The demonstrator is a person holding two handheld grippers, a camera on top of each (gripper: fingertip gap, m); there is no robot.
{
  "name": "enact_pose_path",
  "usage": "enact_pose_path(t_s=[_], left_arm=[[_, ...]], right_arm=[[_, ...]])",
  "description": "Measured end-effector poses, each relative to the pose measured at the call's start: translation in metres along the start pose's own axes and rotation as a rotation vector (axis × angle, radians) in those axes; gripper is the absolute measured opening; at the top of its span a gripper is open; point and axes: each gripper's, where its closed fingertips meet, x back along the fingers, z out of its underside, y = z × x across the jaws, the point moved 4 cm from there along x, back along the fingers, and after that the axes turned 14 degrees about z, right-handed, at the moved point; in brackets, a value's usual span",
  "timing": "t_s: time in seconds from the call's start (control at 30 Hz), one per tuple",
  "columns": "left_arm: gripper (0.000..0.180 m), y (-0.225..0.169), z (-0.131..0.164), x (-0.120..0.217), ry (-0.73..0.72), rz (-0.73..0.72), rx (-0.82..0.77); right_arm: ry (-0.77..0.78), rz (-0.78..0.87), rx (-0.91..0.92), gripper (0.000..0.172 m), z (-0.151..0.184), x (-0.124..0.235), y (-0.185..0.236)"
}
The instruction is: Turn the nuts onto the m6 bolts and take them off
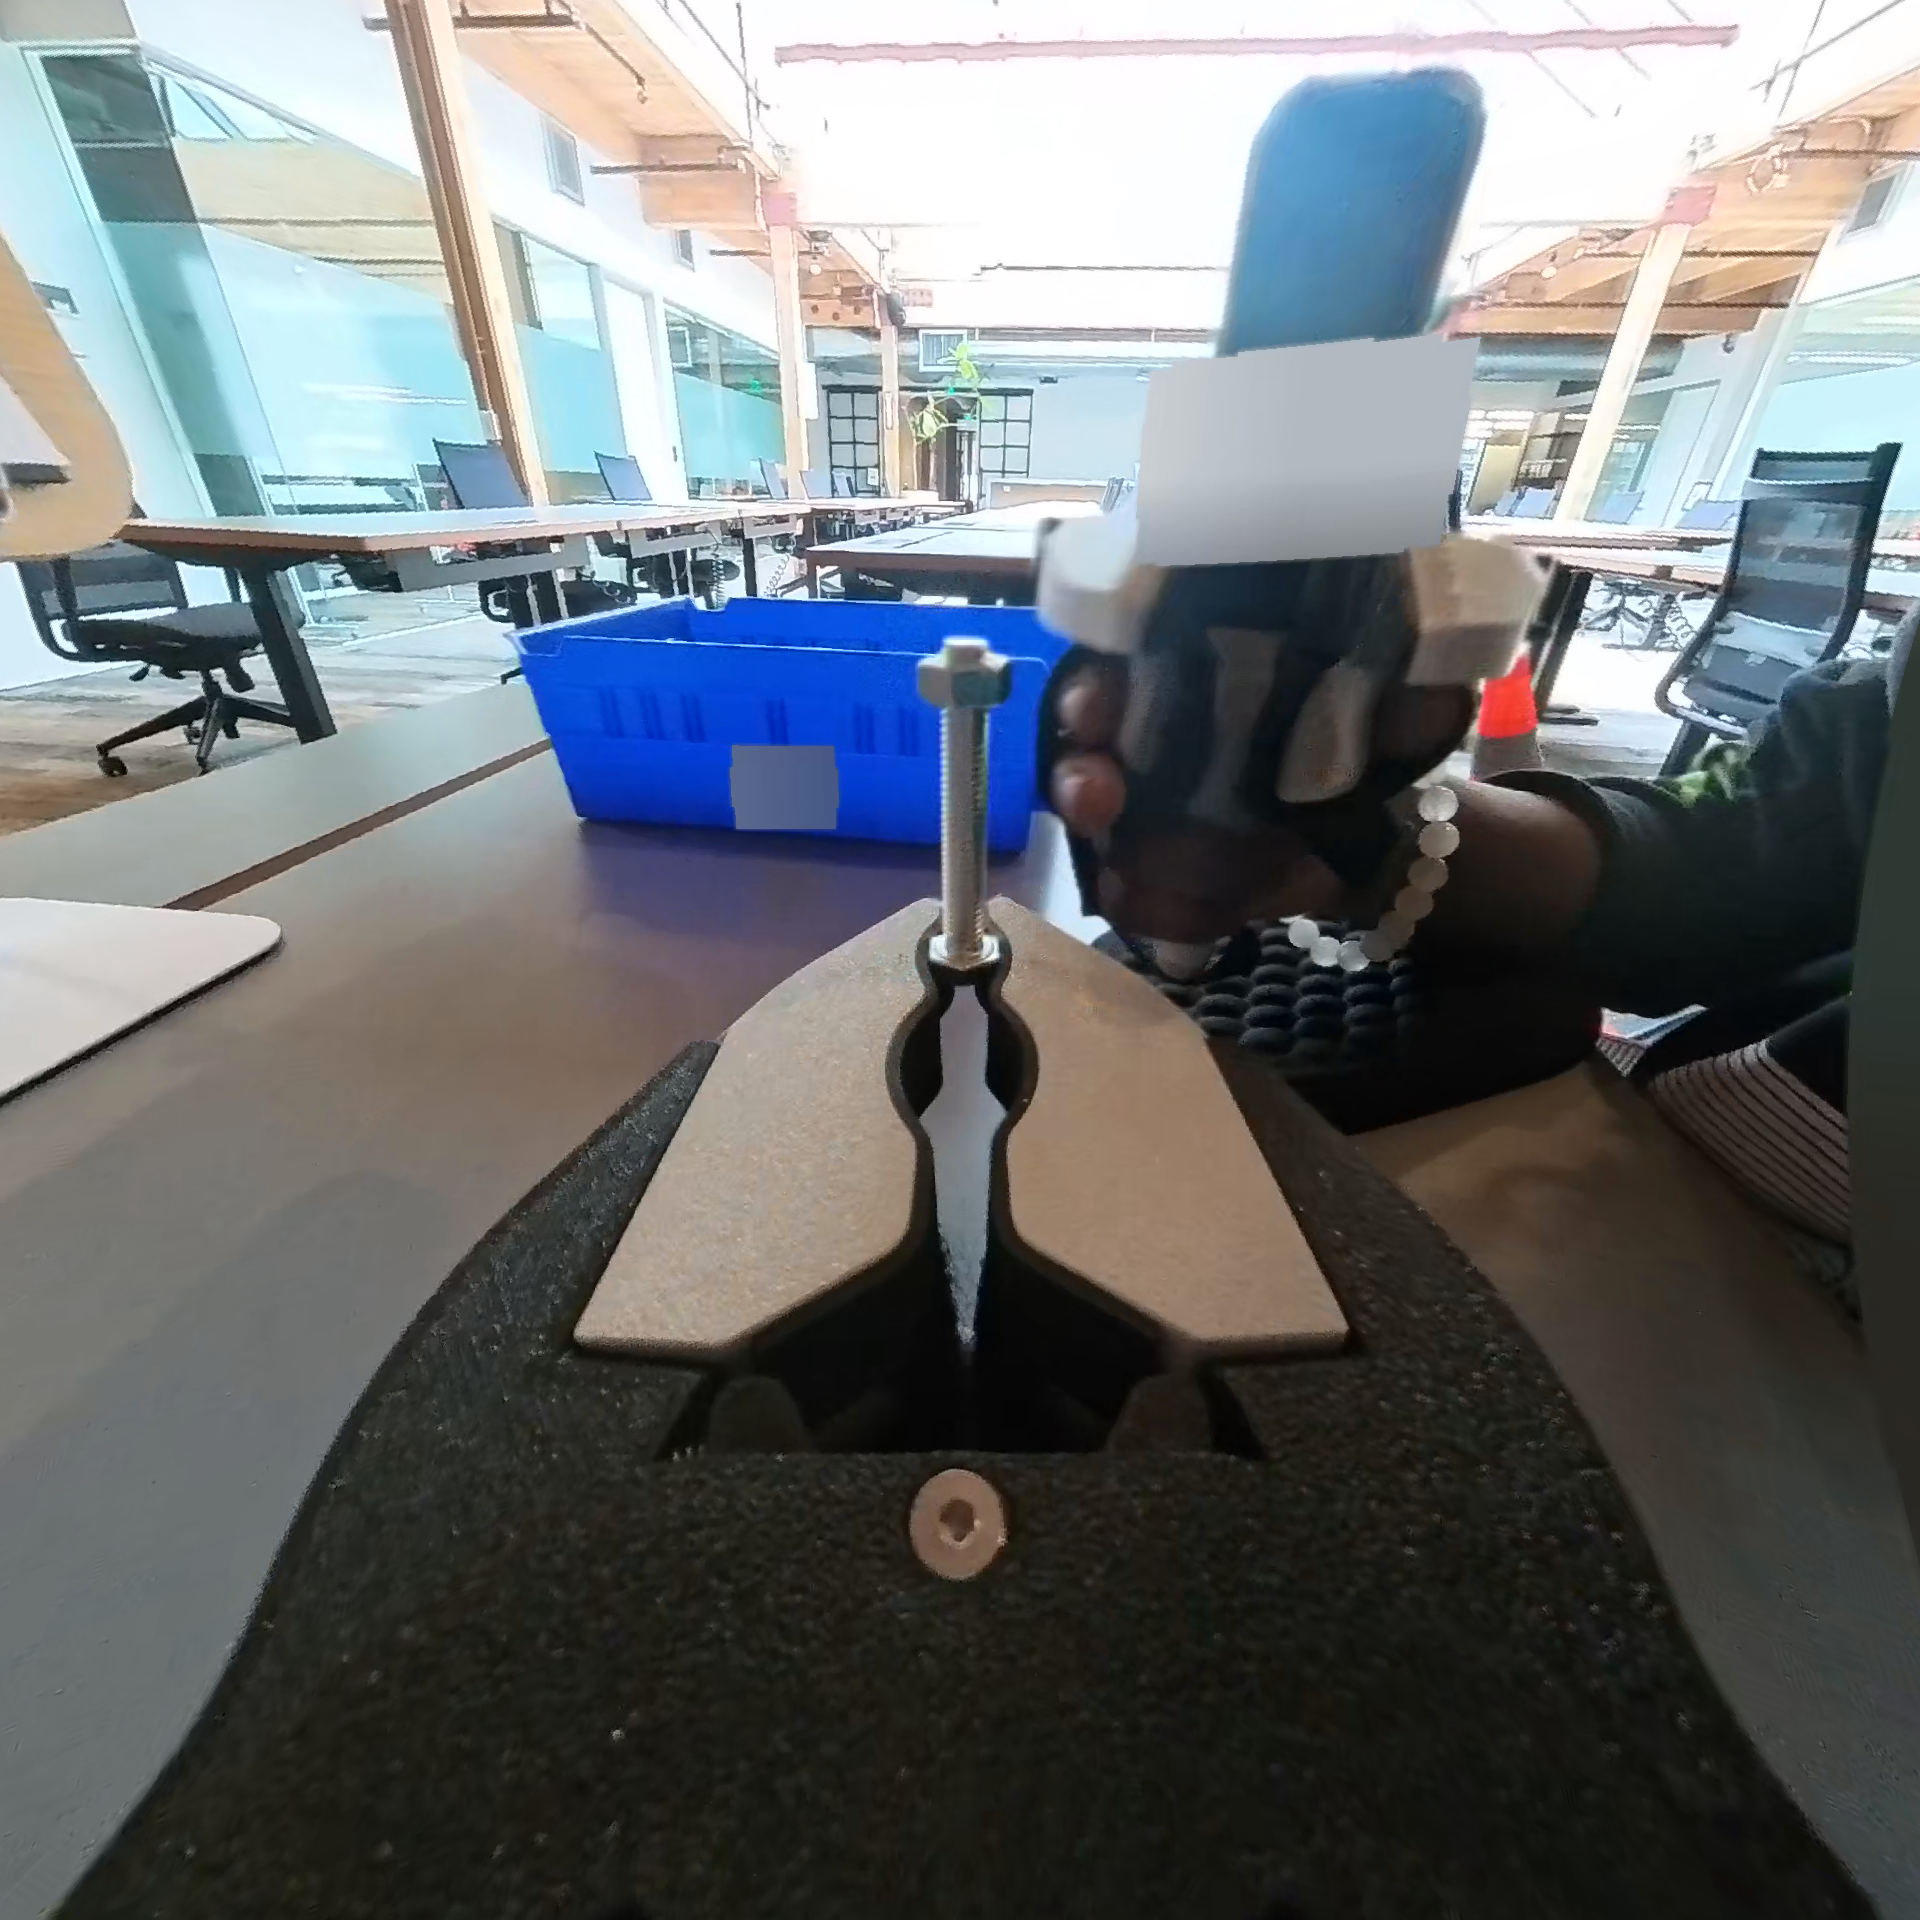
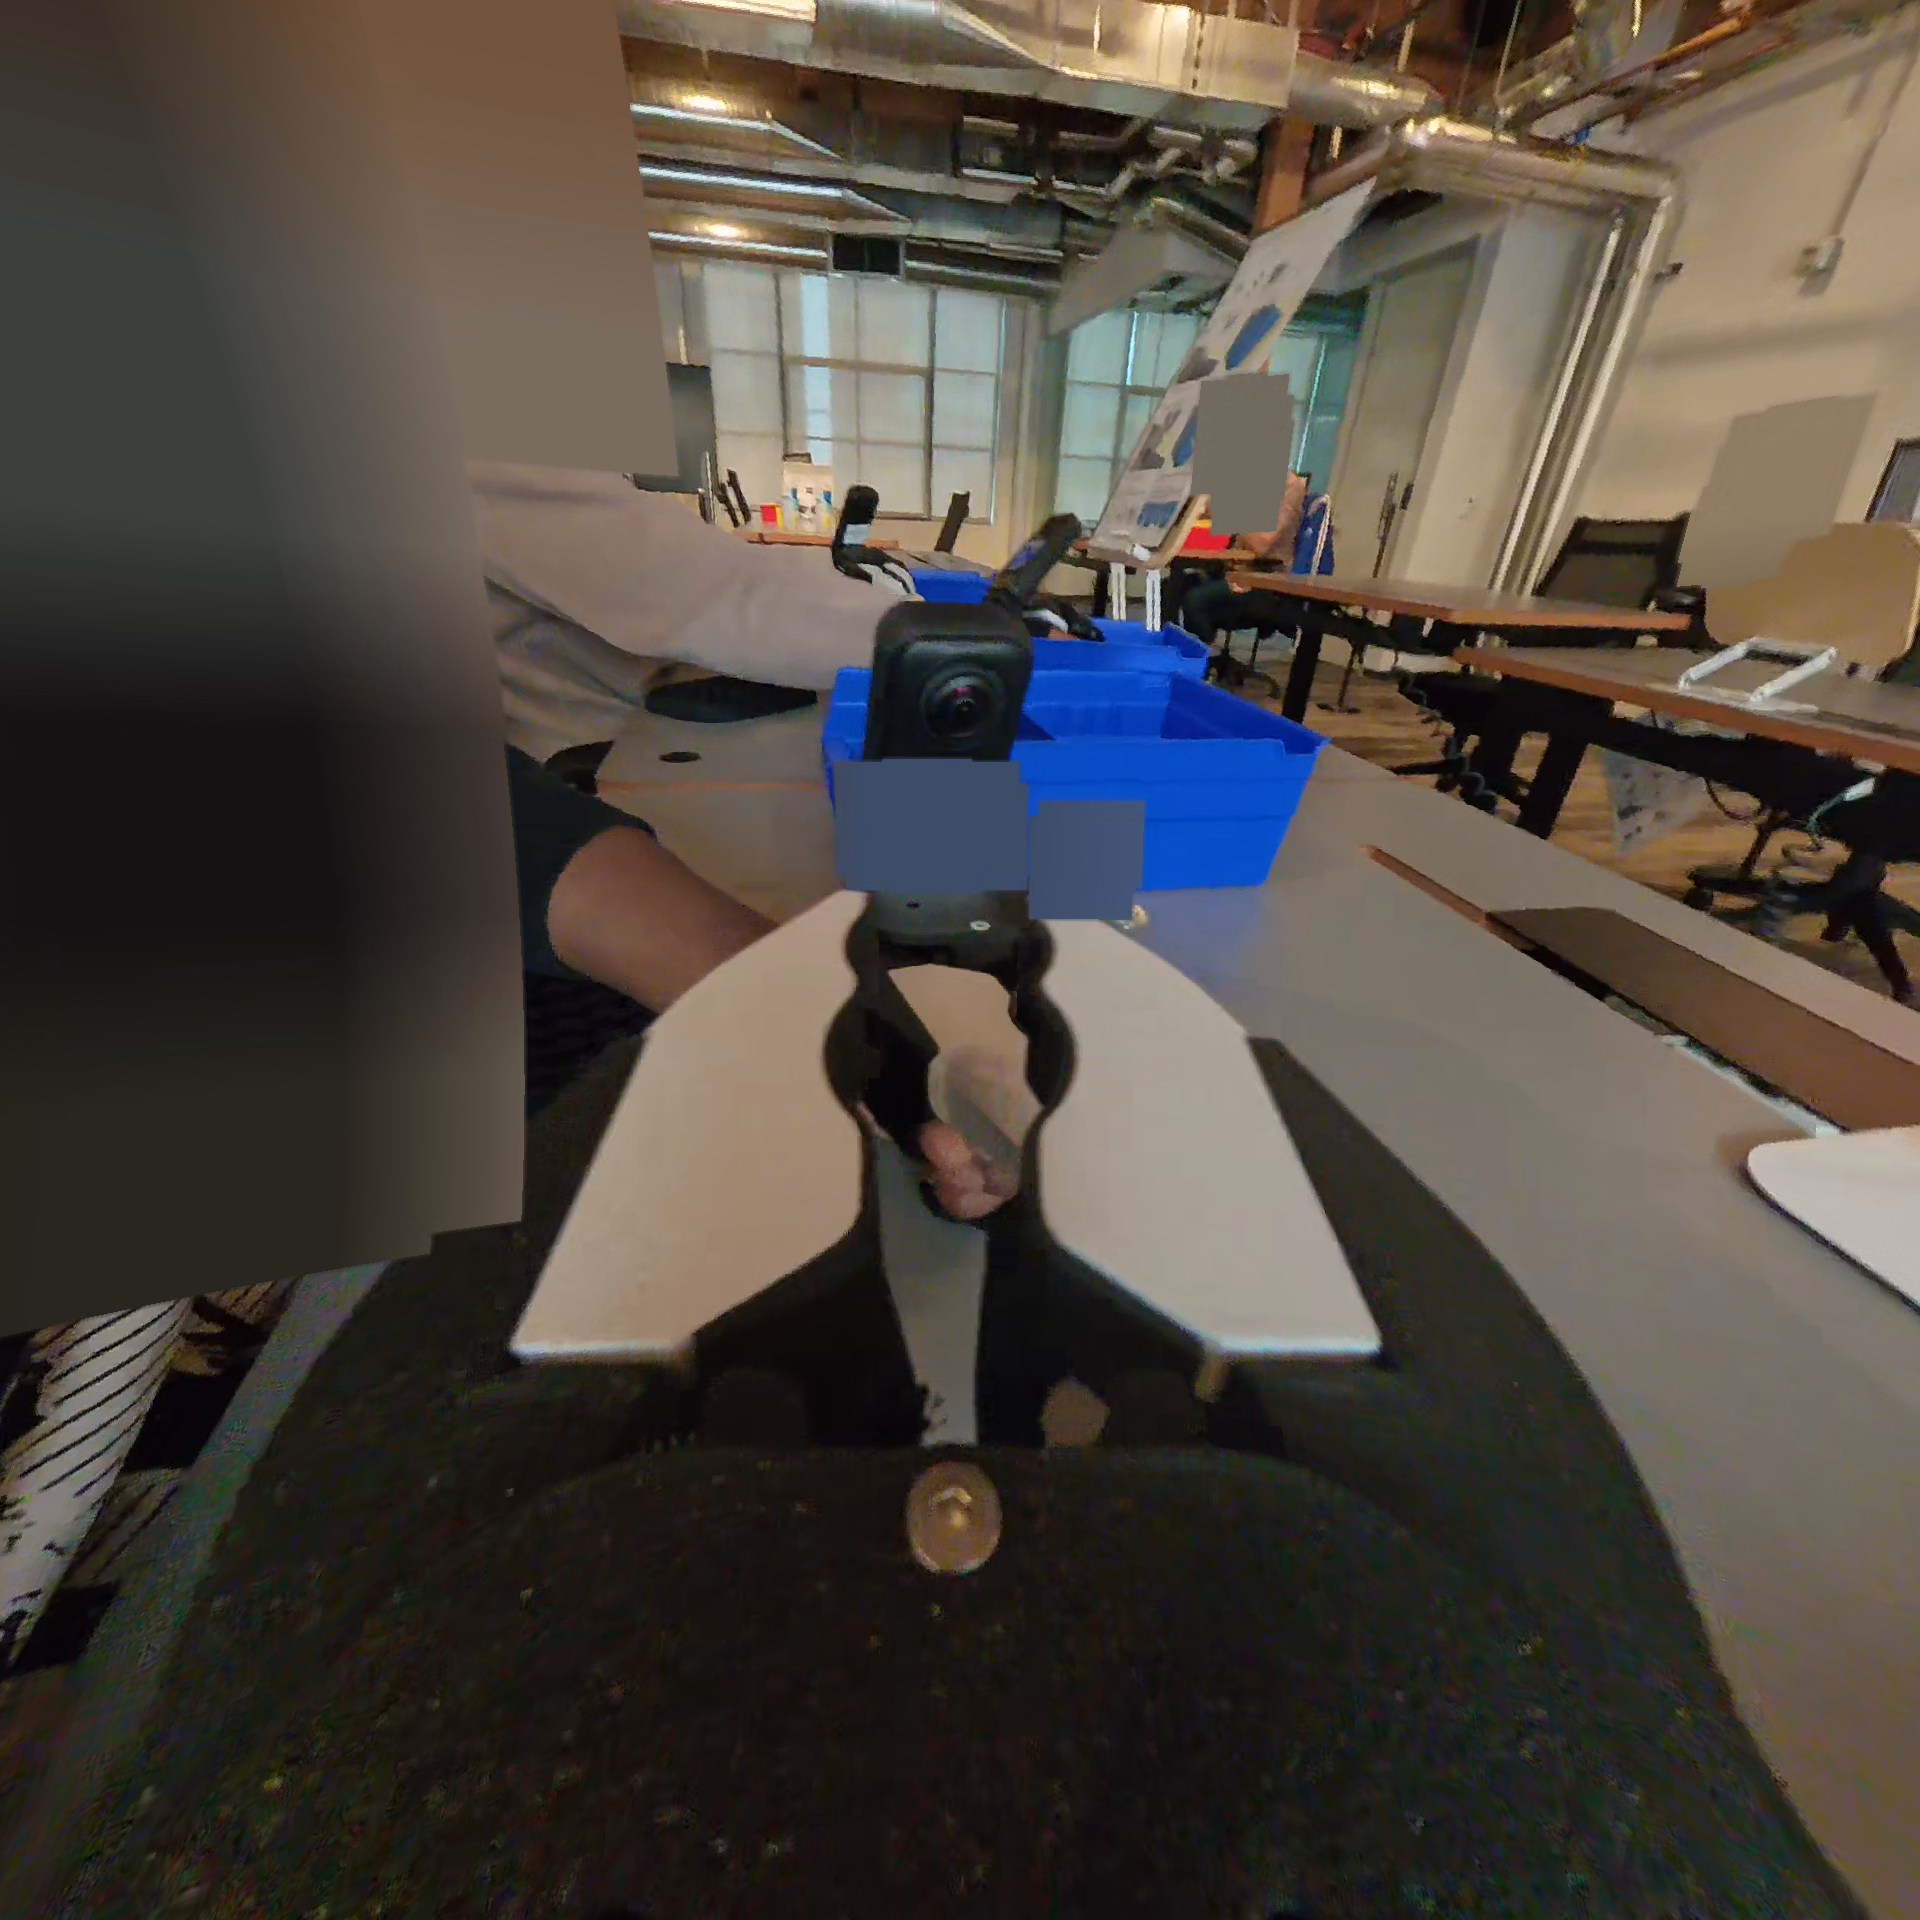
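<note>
Presently on the bench, largest item first: grey-brown table (image 1: 436,1039), bare surface running from six o'clock to nine o'clock in the left wrist view. Blue bin (image 1: 727,727), at twelve o'clock beyond the left gripper, standing on the table, contents not visible. Right gripper (image 2: 951,940), seen from its own camera with fingers (image 2: 748,1091) spread a little and nothing pressed between the pads; in the left wrist view its body appears at two o'clock, blurred, held in a gloved hand (image 1: 1247,790) just beside the bolt's top. Left gripper (image 1: 961,951), fingers drawn almost together, pinching the base of the bolt at the tip notch. Bolt (image 1: 963,821), silver, threaded, upright, rising from the left gripper's tips. Upper nut (image 1: 964,681), seated near the bolt's top end. Lower nut (image 1: 963,948), at the bolt's base, level with the fingertips. Handling note, as judgement: the step appears to be turning the upper nut. Best done by keeping the left grip firm and the bolt vertical, bringing the right fingers square onto the upper nut's flats, closing fully before rotating, and turning about the bolt's axis without side load, since a tilted pull could cross the thread or lever the bolt out of the pinch.
</note>
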Motion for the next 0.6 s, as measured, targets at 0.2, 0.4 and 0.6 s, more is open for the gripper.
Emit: enact_pose_path(t_s=[0.2, 0.4, 0.6], left_arm=[[0.003, 0.002, 0.0, 0.002, -0.006, -0.002, 0.012], [0.003, 0.001, 0.001, 0.001, 0.01, 0.004, 0.006], [0.002, 0.001, 0.001, 0.001, 0.014, -0.004, 0.009]], right_arm=[[-0.048, 0.082, 0.016, 0.047, -0.002, 0.0, -0.011], [0.046, 0.061, 0.049, 0.066, 0.012, -0.011, -0.004], [0.006, 0.083, 0.113, 0.018, 0.01, -0.004, -0.005]])
